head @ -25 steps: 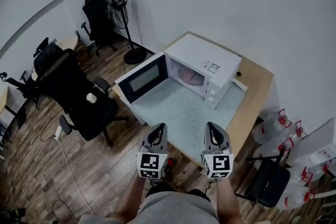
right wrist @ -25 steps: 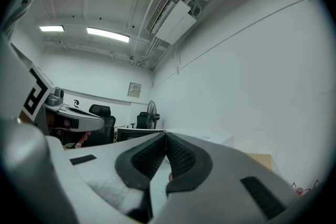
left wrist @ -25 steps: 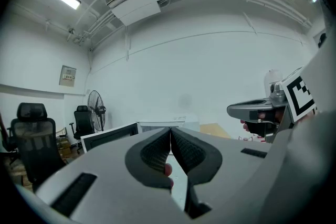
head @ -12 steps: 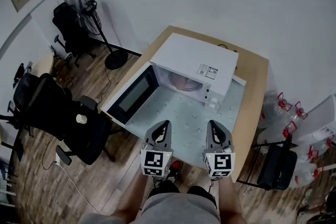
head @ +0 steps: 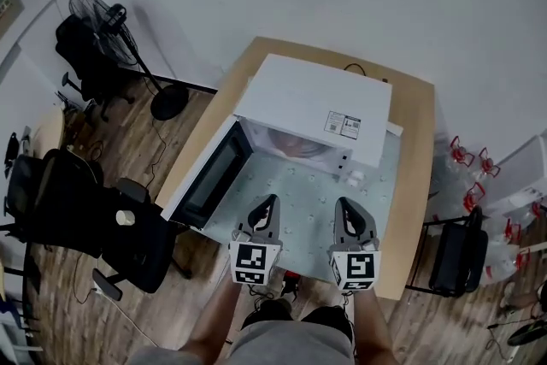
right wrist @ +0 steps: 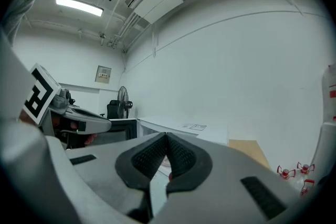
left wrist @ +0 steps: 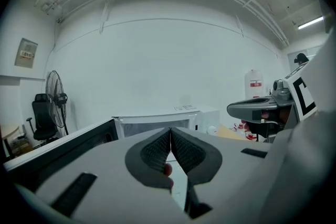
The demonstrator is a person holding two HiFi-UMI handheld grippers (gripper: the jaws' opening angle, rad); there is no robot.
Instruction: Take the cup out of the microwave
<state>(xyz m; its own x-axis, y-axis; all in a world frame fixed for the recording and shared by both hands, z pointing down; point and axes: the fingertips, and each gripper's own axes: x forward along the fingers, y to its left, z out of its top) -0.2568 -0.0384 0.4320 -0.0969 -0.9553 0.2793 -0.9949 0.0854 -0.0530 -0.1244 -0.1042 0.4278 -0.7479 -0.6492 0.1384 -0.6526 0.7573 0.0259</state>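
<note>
Both claws clenched and empty, the left gripper (head: pixel 267 203) and right gripper (head: pixel 344 204) hover side by side over the near edge of the table (head: pixel 417 184), pointing toward the microwave (head: pixel 316 98). Its door (head: pixel 209 179) stands swung wide to the left, close along the table's left edge, leaving the cavity mouth unobstructed. A pinkish shape inside the cavity appears to be the cup (head: pixel 297 148). A pale mat (head: pixel 299 197) lies bare between grippers and oven. On the wood-plank floor (head: pixel 60 303), a black office chair (head: pixel 85 218) and standing fan (head: pixel 102 13) sit at left, water bottles (head: pixel 466 158) and a dark folding chair (head: pixel 457 256) at right.
</note>
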